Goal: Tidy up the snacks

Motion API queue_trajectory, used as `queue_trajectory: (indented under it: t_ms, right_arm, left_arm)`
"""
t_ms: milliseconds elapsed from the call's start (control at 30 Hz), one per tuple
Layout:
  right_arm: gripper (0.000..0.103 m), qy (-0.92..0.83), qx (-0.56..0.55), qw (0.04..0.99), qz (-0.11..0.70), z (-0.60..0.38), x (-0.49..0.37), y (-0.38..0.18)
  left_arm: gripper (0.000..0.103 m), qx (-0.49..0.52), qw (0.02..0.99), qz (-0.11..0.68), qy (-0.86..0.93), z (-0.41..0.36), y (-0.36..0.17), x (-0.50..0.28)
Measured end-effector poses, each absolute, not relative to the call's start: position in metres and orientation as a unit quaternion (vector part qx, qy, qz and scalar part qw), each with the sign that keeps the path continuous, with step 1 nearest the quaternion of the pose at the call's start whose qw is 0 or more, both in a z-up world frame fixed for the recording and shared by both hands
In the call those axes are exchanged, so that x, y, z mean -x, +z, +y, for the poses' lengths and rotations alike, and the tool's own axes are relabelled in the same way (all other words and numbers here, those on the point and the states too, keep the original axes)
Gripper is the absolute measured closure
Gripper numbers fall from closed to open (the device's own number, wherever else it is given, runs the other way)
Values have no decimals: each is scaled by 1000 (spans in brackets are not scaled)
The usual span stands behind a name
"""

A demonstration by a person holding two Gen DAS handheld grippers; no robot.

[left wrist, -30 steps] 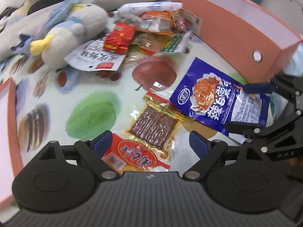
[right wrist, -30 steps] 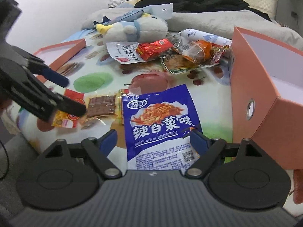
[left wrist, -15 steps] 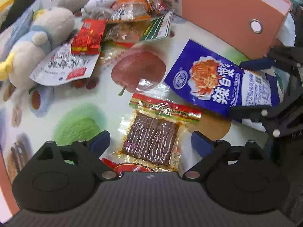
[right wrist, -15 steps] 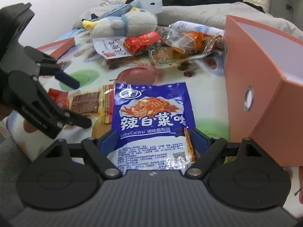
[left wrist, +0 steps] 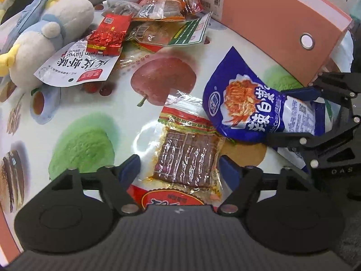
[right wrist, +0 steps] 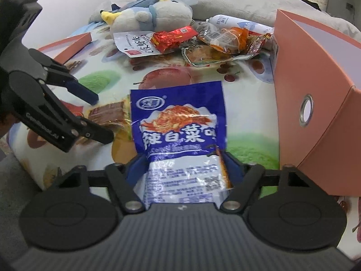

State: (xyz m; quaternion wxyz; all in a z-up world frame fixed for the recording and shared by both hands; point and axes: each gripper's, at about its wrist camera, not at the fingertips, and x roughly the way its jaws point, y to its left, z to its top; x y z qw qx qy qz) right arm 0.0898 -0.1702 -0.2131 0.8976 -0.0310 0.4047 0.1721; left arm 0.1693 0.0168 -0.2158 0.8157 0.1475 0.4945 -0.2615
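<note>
Our right claw (right wrist: 185, 164) has just been closing and now pinches the crumpled near end of the blue snack bag (right wrist: 180, 122), beside the orange box (right wrist: 315, 85). Our left claw (left wrist: 179, 169) (also narrowing, not yet gripping) straddles the brown tofu packet (left wrist: 187, 158) on the bench (left wrist: 74, 103). Next, we judge, comes lifting both into the box.

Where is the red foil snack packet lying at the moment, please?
In the left wrist view the red foil packet lies upper left, on the white shrimp-snack bag, beside the plush toy.
</note>
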Motion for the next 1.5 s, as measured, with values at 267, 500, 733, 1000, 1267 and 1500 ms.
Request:
queue_trajectory:
  t_ms: [267,500,733,1000,1267,1500]
  right_arm:
    - [54,155,3,900,408,-177,-88,-206]
    - [55,142,-18,900,411,-181,-88,-199]
    - [55,123,-36,903,410,-183,-92,-190]
    - [55,109,-40,910,398,-180,-98,-166]
    - [55,104,-34,921,375,-181,-100,-140]
    - [55,99,-33,929,354,-188,-106,-110]
  left_arm:
    - [45,-102,835,488,-231,18,-210,-163]
    - [47,-39,850,492,-187,23,-207,-163]
    - [48,31,853,500,-149,34,-201,-159]
    - [51,99,864,486,-89,51,-183,-156]
    - [54,112,874,465,-81,51,-160,-156]
    - [55,128,887,437,-82,48,-125,-159]
